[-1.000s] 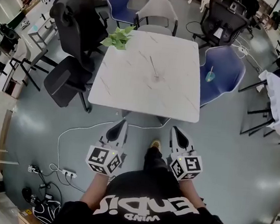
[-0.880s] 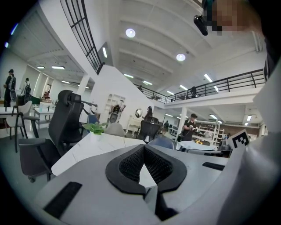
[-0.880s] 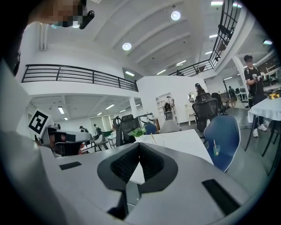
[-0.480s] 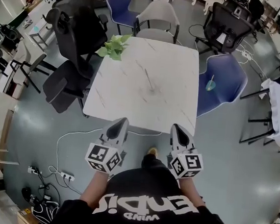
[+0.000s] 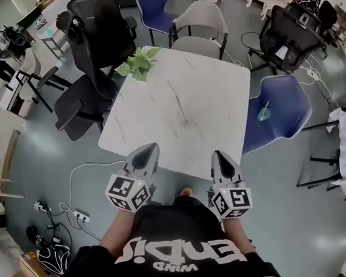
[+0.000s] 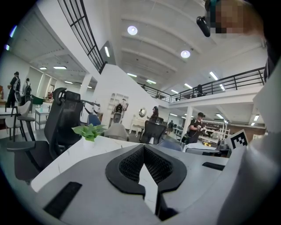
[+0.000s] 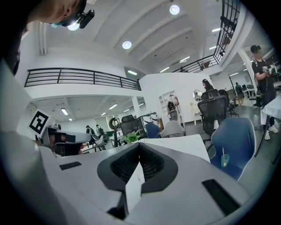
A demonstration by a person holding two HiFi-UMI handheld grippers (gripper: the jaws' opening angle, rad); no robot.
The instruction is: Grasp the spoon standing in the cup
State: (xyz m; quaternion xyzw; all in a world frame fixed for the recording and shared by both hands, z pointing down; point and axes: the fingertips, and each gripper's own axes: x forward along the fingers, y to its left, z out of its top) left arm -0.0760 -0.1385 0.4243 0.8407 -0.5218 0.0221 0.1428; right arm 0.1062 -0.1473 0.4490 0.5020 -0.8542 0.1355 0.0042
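Left gripper [image 6: 143, 147]: dark ribbed pads [image 6: 130, 165] pressed together, nothing between them. Clenched, empty.

Right gripper [image 7: 139, 145]: same state, pads closed on each other with nothing held.

Head view: both grippers sit side by side, with their tips over the near edge of the white marble-patterned square table [image 5: 208, 89]. Their height above the tabletop is not readable.

A small green leafy plant [image 5: 138, 64] stands at the table's far left corner.

The target is off the table. A small teal cup [image 5: 264, 115] rests on the seat of the blue shell chair [image 5: 286, 100] beside the table's right edge. A thin pale spoon [image 7: 222, 153] stands upright in it. The cup is well apart from both grippers.
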